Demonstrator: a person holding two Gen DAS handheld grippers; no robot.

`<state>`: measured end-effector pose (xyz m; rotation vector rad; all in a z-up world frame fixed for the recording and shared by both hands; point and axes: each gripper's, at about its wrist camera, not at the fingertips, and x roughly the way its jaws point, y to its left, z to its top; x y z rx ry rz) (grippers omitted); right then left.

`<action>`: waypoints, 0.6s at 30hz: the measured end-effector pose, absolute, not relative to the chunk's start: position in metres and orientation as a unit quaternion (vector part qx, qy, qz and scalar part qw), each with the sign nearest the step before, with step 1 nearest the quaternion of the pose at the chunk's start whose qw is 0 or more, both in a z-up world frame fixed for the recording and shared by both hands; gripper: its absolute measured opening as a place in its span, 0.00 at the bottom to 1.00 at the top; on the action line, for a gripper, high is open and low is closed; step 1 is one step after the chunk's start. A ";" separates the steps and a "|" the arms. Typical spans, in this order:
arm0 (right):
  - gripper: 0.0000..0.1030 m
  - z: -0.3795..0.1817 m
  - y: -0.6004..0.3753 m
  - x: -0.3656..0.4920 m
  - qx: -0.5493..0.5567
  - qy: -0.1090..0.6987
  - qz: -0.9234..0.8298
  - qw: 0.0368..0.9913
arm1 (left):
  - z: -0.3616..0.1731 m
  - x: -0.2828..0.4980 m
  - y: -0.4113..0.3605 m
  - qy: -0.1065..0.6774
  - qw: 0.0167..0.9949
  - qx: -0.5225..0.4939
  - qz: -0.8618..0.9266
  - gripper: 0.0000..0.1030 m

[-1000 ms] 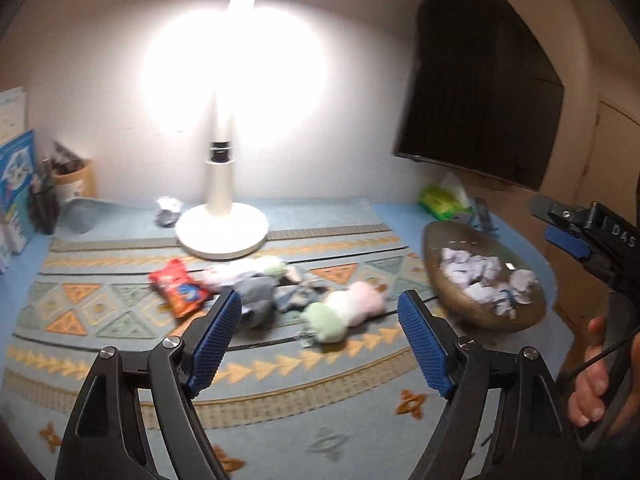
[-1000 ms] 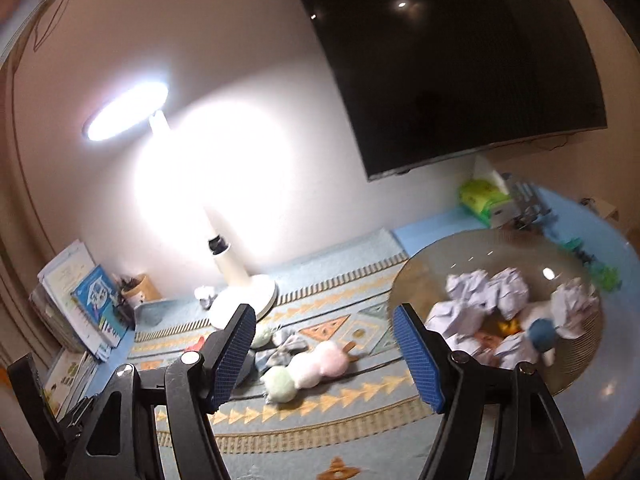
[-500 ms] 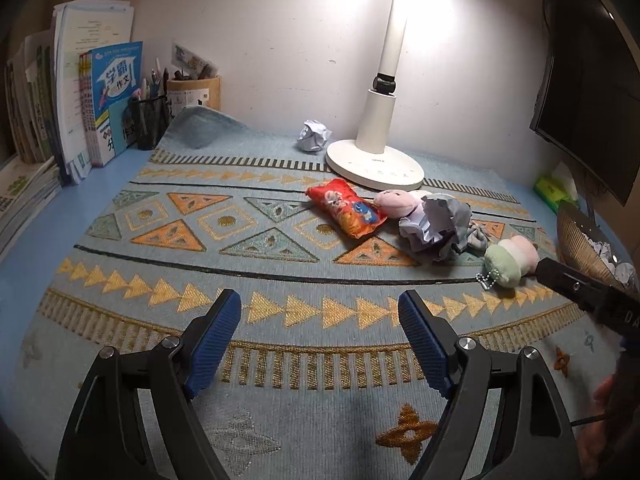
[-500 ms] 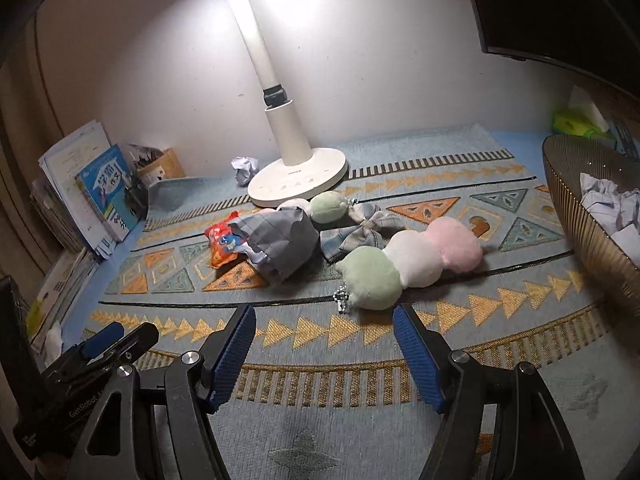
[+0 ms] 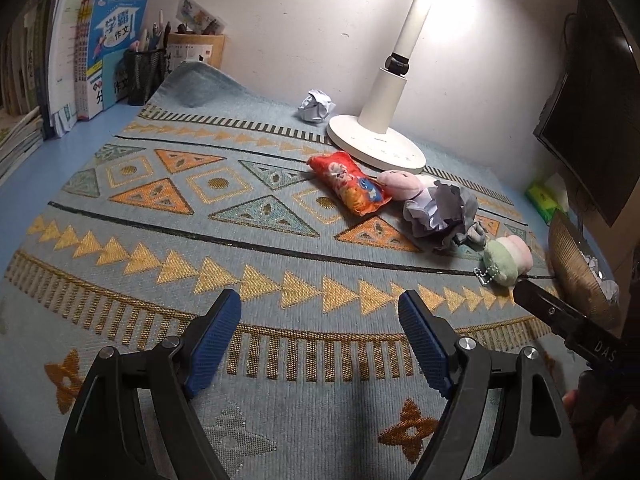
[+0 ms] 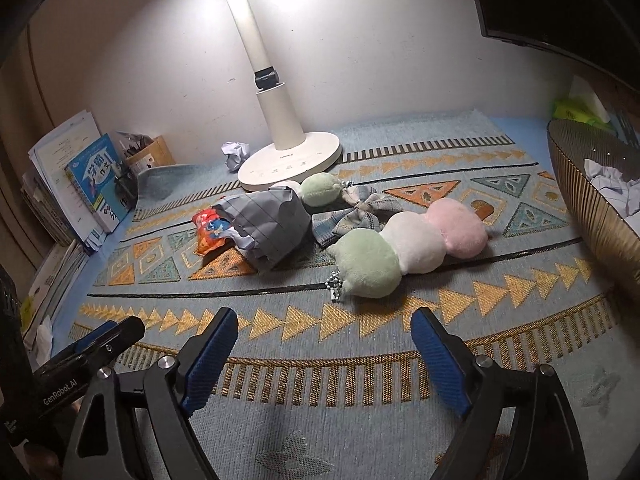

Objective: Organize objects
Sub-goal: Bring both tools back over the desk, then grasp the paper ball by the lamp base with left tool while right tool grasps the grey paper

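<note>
Both tools spread and empty, left tool (image 5: pixel 320 320) and right tool (image 6: pixel 324 338); three-ball plush (image 6: pixel 408 250) whole only in right view.

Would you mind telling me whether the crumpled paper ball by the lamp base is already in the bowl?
No, the crumpled paper ball lies on the mat beside the lamp base.

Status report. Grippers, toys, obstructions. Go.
Left gripper open, empty. Right gripper open, empty, facing dango plush. Bowl to its right. Path clear.

Wall (image 6: pixel 160 80): your backdrop, plain white, lamp-lit.
Desk lamp (image 6: pixel 280 136): white, round base on patterned mat (image 5: pixel 200 240).
Monitor (image 5: pixel 592 120): dark, right.
</note>
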<state>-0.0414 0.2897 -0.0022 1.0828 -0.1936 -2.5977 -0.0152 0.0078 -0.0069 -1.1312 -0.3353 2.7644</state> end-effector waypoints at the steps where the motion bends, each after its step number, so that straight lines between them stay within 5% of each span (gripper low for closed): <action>1: 0.85 -0.002 0.290 -0.043 0.381 -0.070 -0.908 0.161 | -0.006 -0.015 0.008 -0.111 0.067 -0.375 0.918 0.77; 10: 0.91 0.052 0.275 -0.084 0.406 -0.085 -0.883 0.222 | 0.047 -0.037 -0.007 -0.083 0.051 -0.357 0.929 0.77; 18: 0.98 0.063 0.252 -0.159 0.376 -0.101 -0.893 0.225 | 0.060 -0.169 -0.008 -0.057 0.119 -0.351 0.927 0.78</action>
